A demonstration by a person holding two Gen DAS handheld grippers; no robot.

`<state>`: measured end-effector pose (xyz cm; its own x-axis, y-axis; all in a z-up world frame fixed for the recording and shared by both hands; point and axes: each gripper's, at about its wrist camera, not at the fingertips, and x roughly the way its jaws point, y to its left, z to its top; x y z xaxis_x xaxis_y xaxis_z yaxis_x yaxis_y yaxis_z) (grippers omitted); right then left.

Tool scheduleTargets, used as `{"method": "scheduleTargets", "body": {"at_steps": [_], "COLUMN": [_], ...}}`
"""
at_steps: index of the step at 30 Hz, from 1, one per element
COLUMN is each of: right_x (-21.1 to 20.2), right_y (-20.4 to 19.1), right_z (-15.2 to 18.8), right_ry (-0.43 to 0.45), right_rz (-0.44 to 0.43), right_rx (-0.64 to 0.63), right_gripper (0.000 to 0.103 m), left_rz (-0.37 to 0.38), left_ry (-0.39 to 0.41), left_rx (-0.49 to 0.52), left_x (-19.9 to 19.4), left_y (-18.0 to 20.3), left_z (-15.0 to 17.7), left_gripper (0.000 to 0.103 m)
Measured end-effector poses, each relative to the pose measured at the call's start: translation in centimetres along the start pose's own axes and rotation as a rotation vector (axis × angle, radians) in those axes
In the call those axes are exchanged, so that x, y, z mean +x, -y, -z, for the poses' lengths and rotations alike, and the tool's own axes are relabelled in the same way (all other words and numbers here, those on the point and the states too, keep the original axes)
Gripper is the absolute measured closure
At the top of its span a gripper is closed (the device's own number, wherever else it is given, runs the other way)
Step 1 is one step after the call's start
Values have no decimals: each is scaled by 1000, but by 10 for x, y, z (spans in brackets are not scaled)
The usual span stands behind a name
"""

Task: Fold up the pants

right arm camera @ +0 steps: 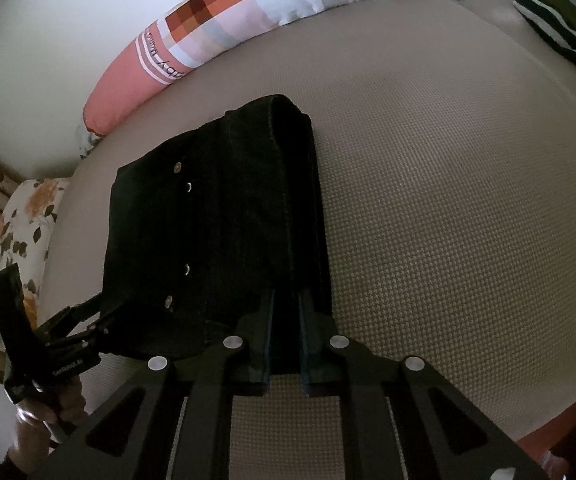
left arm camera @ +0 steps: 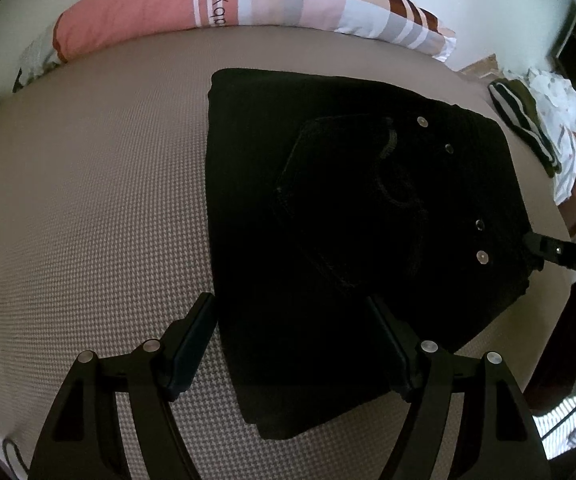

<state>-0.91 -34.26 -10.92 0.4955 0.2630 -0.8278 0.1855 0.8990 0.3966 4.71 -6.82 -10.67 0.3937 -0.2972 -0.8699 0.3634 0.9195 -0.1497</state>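
Black pants (left arm camera: 348, 208) lie folded into a thick rectangle on the beige bed cover (left arm camera: 87, 208), metal rivets showing on top. My left gripper (left arm camera: 290, 320) stands open over their near edge, one finger beside the cloth and the other above it. In the right wrist view the pants (right arm camera: 207, 220) run away from me, and my right gripper (right arm camera: 286, 300) is shut on the stacked fold at their near right edge. The right gripper (left arm camera: 544, 246) also shows at the pants' right side in the left wrist view. The left gripper (right arm camera: 87, 320) sits at the pants' lower left corner, held by a hand (right arm camera: 35, 416).
A long pink and checked pillow (left arm camera: 247, 4) lies along the wall at the bed's far side. A heap of striped and white clothes (left arm camera: 536, 120) sits at the right edge. A floral pillow (right arm camera: 19, 248) lies beyond the bed's left side.
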Motion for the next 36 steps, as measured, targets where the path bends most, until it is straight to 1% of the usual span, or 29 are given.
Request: {"method": "scheduleTargets", "body": {"at_steps": [6, 10, 16, 18, 21, 22, 23, 30, 32, 36], "right_x": [0, 1, 1, 0, -1, -2, -3, -5, -6, -3], "right_y": [0, -3, -5, -7, -10, -10, -10, -10, -11, -16], "right_z": [-2, -3, -3, -4, -6, -7, -8, -17, -20, -26], "right_ry": [-4, -3, 0, -1, 2, 4, 4, 7, 10, 7], "right_rz": [4, 21, 42, 61, 111, 126, 132, 129, 123, 115], "right_rx": [13, 7, 3, -16, -45, -51, -56, -70, -72, -91], "right_gripper": [91, 86, 84, 81, 69, 64, 62, 60, 51, 50], "left_rz": [-1, -3, -8, -10, -19, -25, -29, -63, -79, -102], "left_ry": [0, 3, 6, 6, 9, 13, 18, 37, 43, 45], "left_rx": [-12, -16, -18, -17, -11, -6, -1, 16, 29, 41], "left_x": [1, 1, 1, 1, 1, 0, -1, -5, -6, -6], "left_y": [0, -1, 0, -1, 0, 0, 1, 3, 3, 3], "left_z": [1, 3, 4, 4, 3, 3, 2, 2, 1, -1], "left_gripper": [27, 26, 24, 24, 24, 24, 24, 24, 24, 24]}}
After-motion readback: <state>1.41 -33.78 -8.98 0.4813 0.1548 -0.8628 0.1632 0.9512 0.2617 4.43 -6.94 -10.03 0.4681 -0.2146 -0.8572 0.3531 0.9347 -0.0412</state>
